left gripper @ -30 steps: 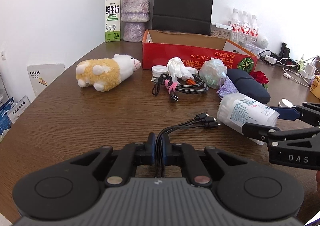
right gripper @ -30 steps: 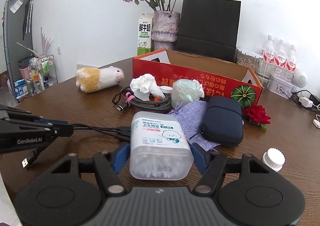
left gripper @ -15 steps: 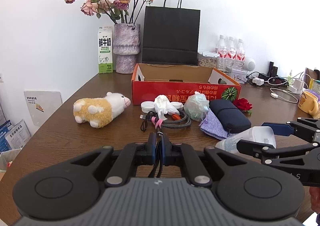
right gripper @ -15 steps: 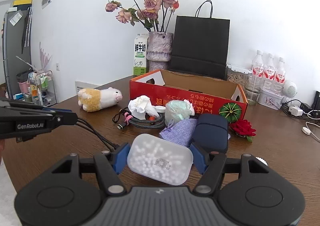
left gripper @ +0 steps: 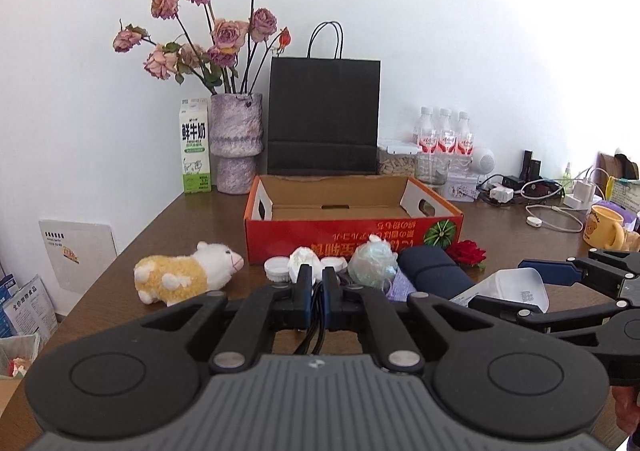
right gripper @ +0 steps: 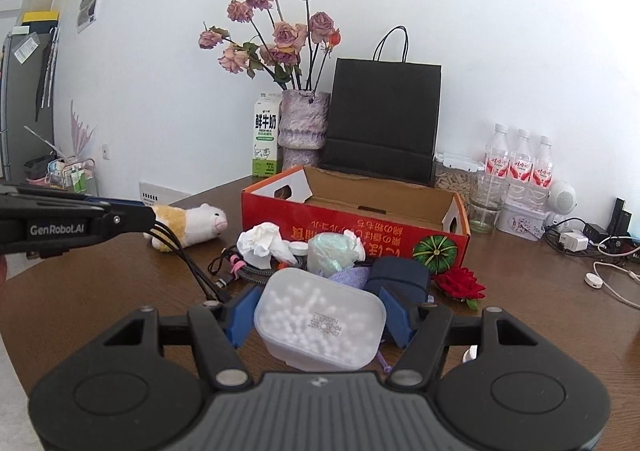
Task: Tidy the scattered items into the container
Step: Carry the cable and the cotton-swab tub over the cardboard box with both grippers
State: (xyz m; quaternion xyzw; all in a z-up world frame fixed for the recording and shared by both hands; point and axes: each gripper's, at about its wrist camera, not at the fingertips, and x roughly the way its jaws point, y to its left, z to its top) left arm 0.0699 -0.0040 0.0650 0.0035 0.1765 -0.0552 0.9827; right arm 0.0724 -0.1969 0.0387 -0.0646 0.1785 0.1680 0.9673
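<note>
Left claw point(left gripper: 316, 287) was clamped tight on the black cable point(right gripper: 188, 255), right claw point(right gripper: 320, 315) gripped the cotton swab tub point(right gripper: 320, 321), both held above the worktop point(right gripper: 540, 315), red box point(left gripper: 352, 227) just behind the clutter.

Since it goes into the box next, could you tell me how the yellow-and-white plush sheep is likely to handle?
The yellow-and-white plush sheep looks soft, so it would probably squash in a grip. It seems light for its bulk. Lying on its side on the table, it appears unlikely to roll.

Left claw point(left gripper: 316, 283) – black linkages, blue pads, silver pivots, "GenRobot.AI" lettering – grey ribbed housing.
</note>
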